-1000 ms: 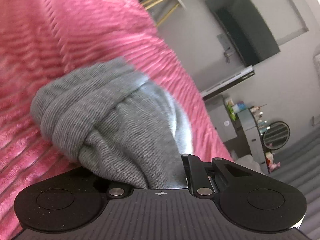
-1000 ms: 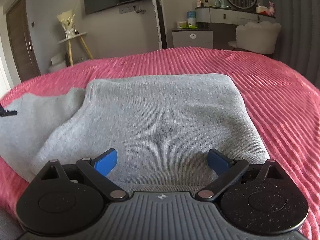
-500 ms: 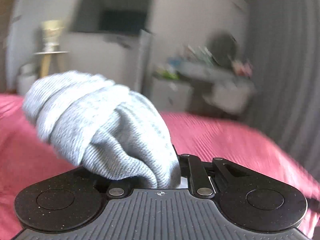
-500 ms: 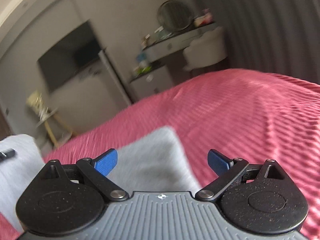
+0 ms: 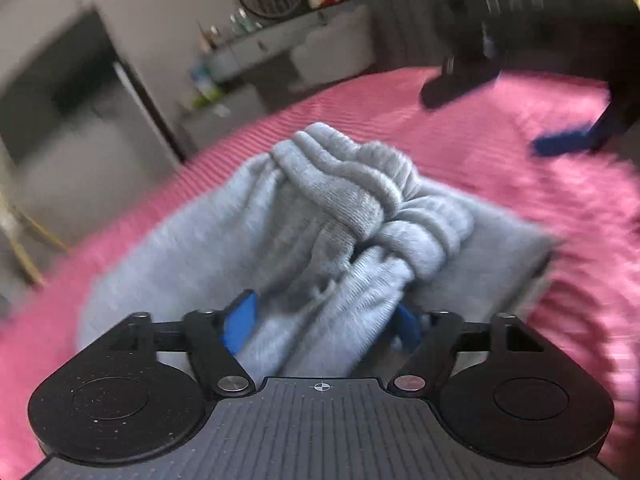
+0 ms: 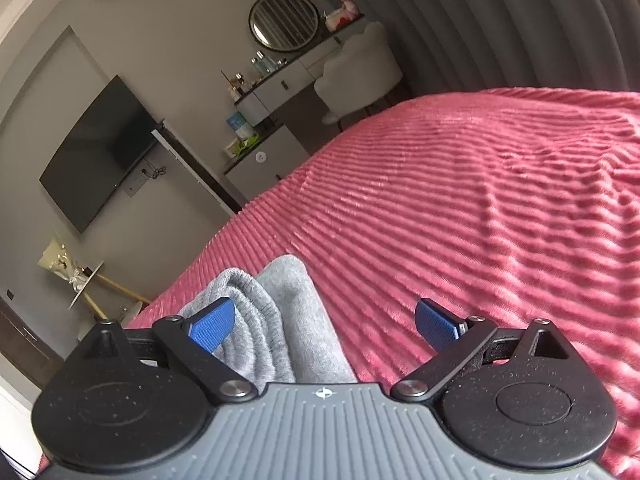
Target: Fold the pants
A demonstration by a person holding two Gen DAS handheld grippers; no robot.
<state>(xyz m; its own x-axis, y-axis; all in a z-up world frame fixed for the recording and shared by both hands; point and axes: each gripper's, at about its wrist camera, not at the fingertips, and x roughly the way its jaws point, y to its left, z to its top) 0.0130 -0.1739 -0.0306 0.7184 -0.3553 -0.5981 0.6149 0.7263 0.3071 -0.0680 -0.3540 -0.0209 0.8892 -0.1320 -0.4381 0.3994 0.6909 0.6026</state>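
Grey knit pants (image 5: 340, 200) lie on a pink ribbed bedspread (image 5: 500, 184), with a bunched, creased end piled on top of a flatter folded layer. My left gripper (image 5: 322, 324) is right over that bunch. Its jaws are opening, the blue pads (image 5: 240, 320) stand wide apart, and loose cloth still fills the gap between them. My right gripper (image 6: 324, 326) is open with nothing between its pads. It hovers over the bedspread (image 6: 460, 208) beside the right edge of the pants (image 6: 280, 320). The left wrist view shows the right gripper (image 5: 492, 120) blurred at upper right.
Beyond the bed's far edge stand a wall-mounted TV (image 6: 100, 156), a dresser (image 6: 280, 84) with a round mirror (image 6: 284, 20) and bottles, a white chair (image 6: 360, 68), and a small round side table (image 6: 86, 284) with a bouquet. Grey curtains (image 6: 500, 20) hang at right.
My left gripper swung the bunched pant end across onto the folded layer, rolled level, and its jaws spread apart. My right gripper slid off the pants to the right and tilted.
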